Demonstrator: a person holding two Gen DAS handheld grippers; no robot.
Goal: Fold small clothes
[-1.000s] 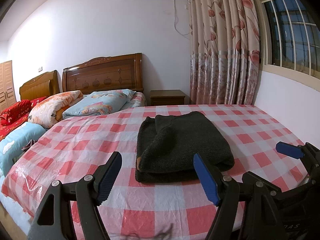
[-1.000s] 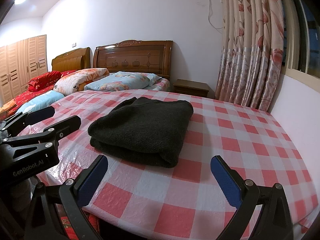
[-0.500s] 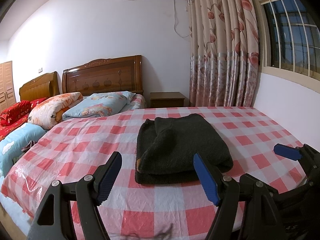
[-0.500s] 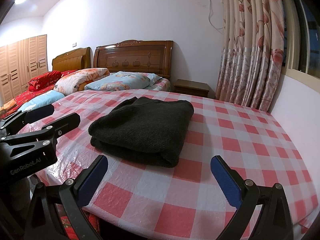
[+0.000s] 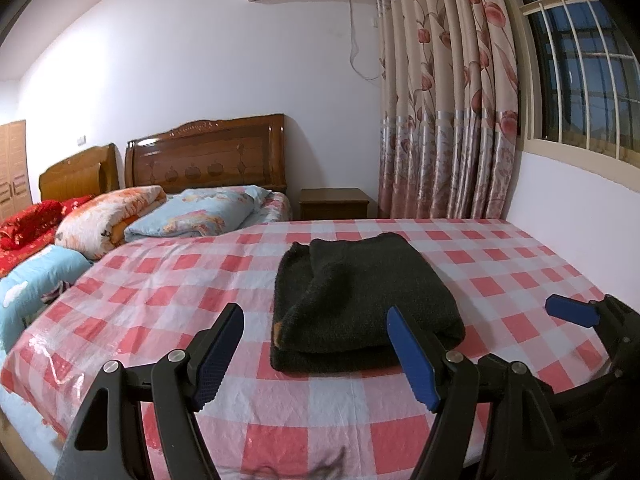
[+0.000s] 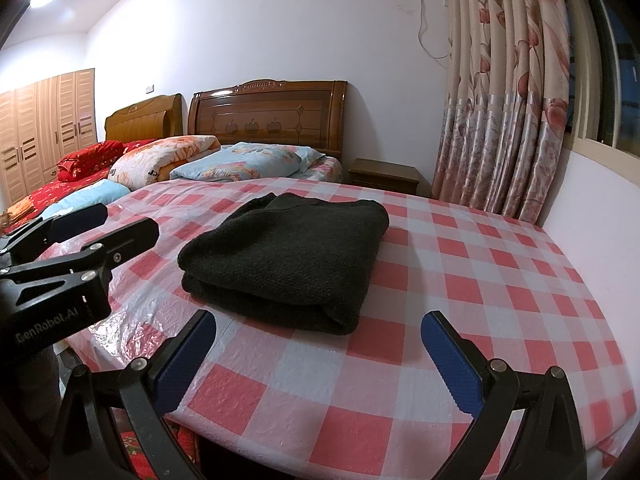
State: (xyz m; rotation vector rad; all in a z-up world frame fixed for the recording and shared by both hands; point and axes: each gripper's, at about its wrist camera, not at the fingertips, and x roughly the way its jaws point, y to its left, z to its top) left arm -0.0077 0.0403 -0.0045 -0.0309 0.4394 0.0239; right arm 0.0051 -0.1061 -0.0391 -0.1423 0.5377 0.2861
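Note:
A dark knitted garment lies folded in a thick rectangle on the red-and-white checked cover; it also shows in the right wrist view. My left gripper is open and empty, held just short of the garment's near edge. My right gripper is open and empty, near the front edge of the cover, a little short of the garment. The right gripper also shows at the right of the left wrist view, and the left gripper at the left of the right wrist view.
Pillows and a folded quilt lie at the head of the bed by a wooden headboard. A nightstand, floral curtains and a white wall border the far and right sides. A second bed is to the left.
Both grippers stay open. The left wrist view has tilted slightly, so the garment sits a little lower in it. The right view is almost unchanged.

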